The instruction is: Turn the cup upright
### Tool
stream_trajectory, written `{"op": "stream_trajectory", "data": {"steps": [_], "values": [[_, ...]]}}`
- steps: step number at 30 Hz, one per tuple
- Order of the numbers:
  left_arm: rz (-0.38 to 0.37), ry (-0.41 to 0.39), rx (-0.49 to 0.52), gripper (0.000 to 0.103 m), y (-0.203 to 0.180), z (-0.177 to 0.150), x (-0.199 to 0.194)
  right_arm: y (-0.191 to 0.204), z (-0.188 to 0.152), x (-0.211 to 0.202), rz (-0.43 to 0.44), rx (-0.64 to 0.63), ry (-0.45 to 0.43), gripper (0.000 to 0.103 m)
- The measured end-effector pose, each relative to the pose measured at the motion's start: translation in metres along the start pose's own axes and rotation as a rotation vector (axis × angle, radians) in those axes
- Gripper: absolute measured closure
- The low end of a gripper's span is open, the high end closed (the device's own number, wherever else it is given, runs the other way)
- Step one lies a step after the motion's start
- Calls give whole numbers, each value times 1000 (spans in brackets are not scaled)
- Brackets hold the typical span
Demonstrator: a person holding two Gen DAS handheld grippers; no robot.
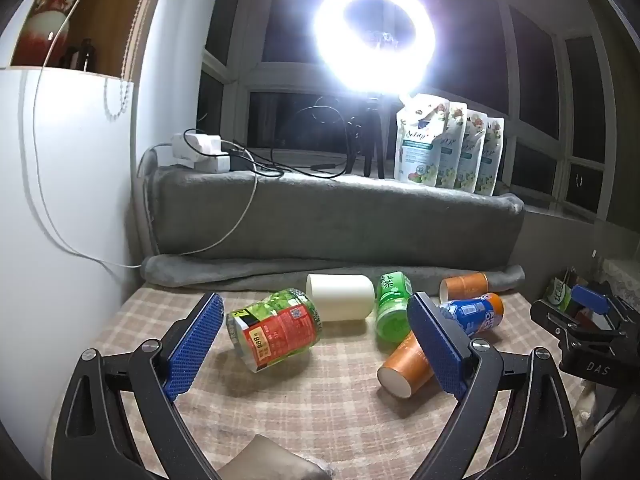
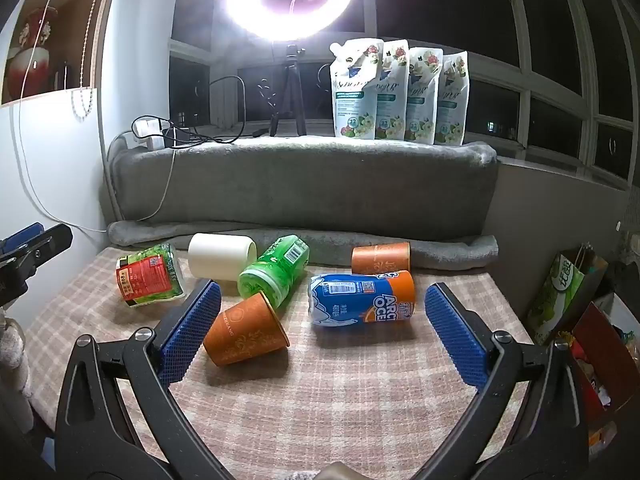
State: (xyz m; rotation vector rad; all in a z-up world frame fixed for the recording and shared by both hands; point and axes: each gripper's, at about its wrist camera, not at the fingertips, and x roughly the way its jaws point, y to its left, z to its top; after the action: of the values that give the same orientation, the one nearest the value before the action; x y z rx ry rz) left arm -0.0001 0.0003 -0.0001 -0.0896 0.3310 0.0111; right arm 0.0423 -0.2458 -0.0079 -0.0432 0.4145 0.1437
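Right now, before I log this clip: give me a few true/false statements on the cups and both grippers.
1. Both the left gripper and the right gripper are open and hold nothing. True.
2. The near orange cup stands upright on the checked cloth. False: it lies on its side.
3. The white cup lies on its side near the grey blanket. True.
4. The blue and orange bottle stands upright. False: it lies on its side.
5. A second orange cup lies at the back by the blanket. True.
6. The green bottle is gripped by the right gripper. False: it lies free on the cloth.
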Motion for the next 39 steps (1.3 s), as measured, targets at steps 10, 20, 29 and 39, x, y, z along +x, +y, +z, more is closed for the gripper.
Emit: {"op": "stream_trajectory", "data": {"steps": [10,20,29,39], "values": [[2,10,-5,10,3,-3,1,0,0,0,2,3,-3,0],[2,12,-5,10,3,-4,2,0,0,0,2,3,-5,0],[0,15,-2,10,1,-6,3,-1,0,1,2,4,-3,0],[0,16,-3,10,1,-5,3,-1,0,1,3,4,-3,0]]}}
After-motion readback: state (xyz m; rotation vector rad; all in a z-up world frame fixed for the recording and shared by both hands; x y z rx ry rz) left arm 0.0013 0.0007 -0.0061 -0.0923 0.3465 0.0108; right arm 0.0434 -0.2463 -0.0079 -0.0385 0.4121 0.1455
